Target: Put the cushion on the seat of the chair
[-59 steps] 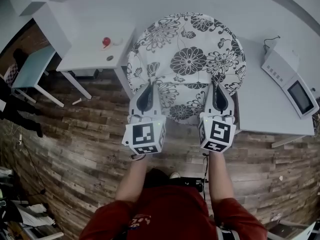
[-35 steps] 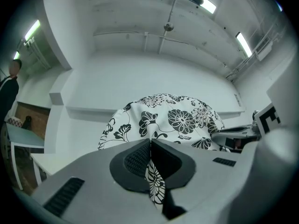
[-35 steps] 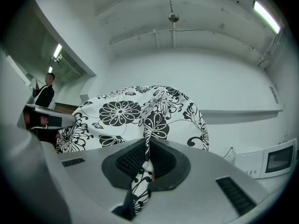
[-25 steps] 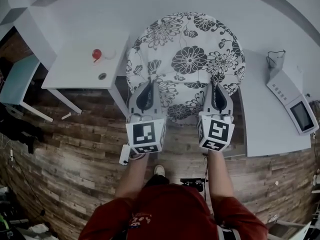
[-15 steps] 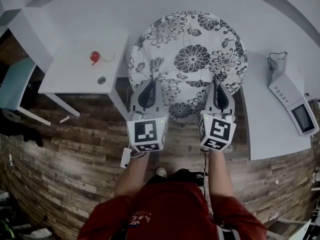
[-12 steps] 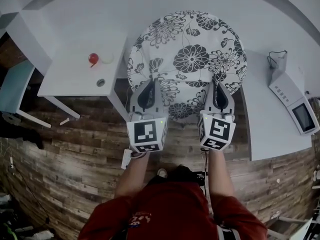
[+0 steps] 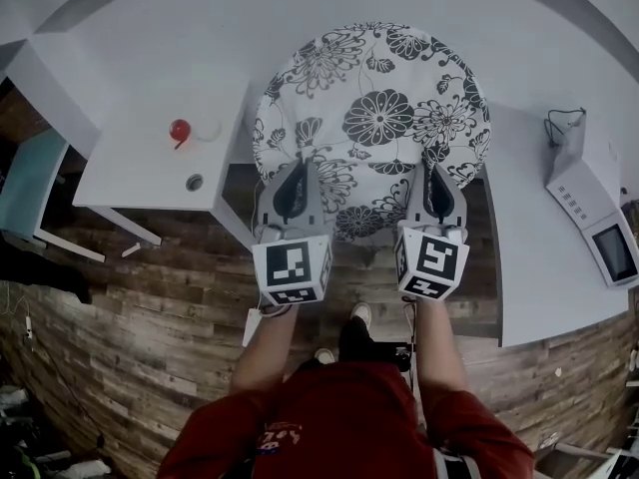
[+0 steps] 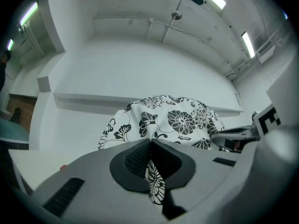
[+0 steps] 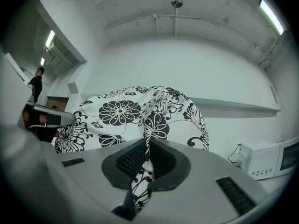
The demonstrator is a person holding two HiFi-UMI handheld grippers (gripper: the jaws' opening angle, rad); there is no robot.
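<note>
Sliding toward the right edge of the head view since a couple of seconds ago, the microwave point(image 7: 597, 233) and the white tables around it have shifted, while the round black-and-white floral cushion point(image 7: 374, 118) stays pinched by both tools.

The left gripper point(image 7: 297, 173) and the right gripper point(image 7: 436, 173) each clench the cushion's near hem. In the left gripper view a fold of the print is squeezed between closed jaws point(image 8: 150, 146), and the right gripper view shows the same point(image 9: 147, 148). The cushion is carried in the air ahead of the person, spread out beyond the jaws point(image 8: 173, 120) and above the gap between a white table point(image 7: 150, 168) bearing a small red object point(image 7: 180, 129) and the microwave's table point(image 7: 529, 238). One shoe point(image 7: 360, 313) shows on the wood-plank floor point(image 7: 150, 297).

No chair can be made out in any view, so the seat's position is unknown; a teal piece of furniture point(image 7: 25, 188) at far left is too cropped to name.

Judging by the hold, the carry would go best with both pinches kept firm and level so the soft disc does not fold or slip. It should be lowered flat and centred over the seat, and let go only once its weight rests there.
</note>
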